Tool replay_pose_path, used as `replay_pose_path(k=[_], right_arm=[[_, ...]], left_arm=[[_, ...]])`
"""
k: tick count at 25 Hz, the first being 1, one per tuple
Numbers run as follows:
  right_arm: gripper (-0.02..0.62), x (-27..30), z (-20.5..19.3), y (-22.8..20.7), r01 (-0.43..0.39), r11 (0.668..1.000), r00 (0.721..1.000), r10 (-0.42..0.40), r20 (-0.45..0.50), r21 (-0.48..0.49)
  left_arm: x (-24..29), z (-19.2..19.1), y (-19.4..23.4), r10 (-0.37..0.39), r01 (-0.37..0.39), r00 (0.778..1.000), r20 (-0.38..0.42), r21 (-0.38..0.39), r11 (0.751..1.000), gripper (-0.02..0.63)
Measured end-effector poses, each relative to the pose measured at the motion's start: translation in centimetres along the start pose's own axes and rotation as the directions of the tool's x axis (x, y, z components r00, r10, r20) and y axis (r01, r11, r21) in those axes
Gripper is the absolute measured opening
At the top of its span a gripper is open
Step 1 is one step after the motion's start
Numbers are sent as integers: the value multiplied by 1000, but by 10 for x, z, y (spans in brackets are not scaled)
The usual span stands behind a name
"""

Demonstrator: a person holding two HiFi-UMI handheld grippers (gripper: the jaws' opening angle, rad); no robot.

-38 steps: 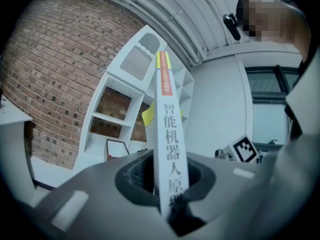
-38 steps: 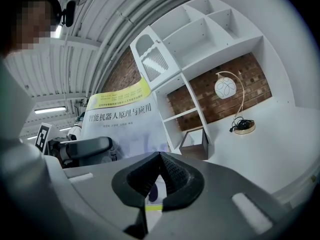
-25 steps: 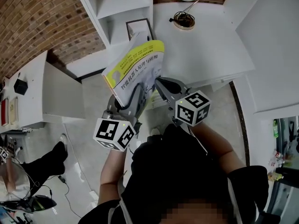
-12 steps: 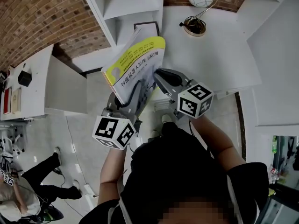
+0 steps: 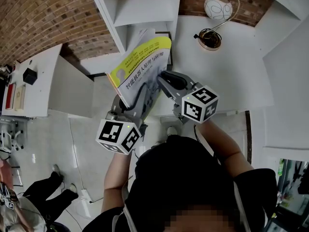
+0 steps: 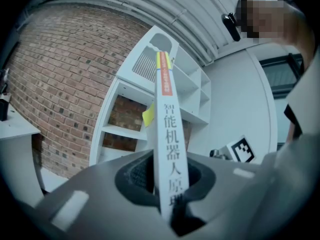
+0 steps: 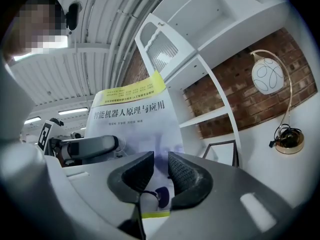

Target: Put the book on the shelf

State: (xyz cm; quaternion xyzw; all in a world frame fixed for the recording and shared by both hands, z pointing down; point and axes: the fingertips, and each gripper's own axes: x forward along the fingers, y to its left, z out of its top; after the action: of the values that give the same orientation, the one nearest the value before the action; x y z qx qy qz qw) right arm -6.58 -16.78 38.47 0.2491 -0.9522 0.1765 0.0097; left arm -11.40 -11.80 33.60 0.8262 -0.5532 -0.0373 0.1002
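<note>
Right claw [image 7: 160, 165] parted since earlier — opening, empty, book [image 7: 132, 129] just beyond, left claw [image 6: 167, 176] clamped on it.

My left tongs [image 6: 167, 186]: grey shell, dark ribbed pads.
My right tongs [image 7: 160, 176]: same grey, same ribbed pads.
My marker cubes [image 5: 118, 136]: white with black squares, at 11 and 1 o'clock.
My top [image 5: 183, 178]: black, short-sleeved.

The book [image 5: 140, 74] covers most of what looks like a picture frame [image 5: 169, 36] standing behind it.
</note>
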Motion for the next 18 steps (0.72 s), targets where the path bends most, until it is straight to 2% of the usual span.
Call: replay_pose_path(k=[13, 18], right_arm=[[69, 29, 27, -27, -83, 996, 997, 82, -11, -38], [66, 37, 36, -39, -108, 993, 994, 108, -12, -38]], left_arm=[[41, 19, 19, 79, -78, 996, 30, -13, 997, 64], [58, 23, 24, 112, -111, 993, 37, -43, 993, 64]])
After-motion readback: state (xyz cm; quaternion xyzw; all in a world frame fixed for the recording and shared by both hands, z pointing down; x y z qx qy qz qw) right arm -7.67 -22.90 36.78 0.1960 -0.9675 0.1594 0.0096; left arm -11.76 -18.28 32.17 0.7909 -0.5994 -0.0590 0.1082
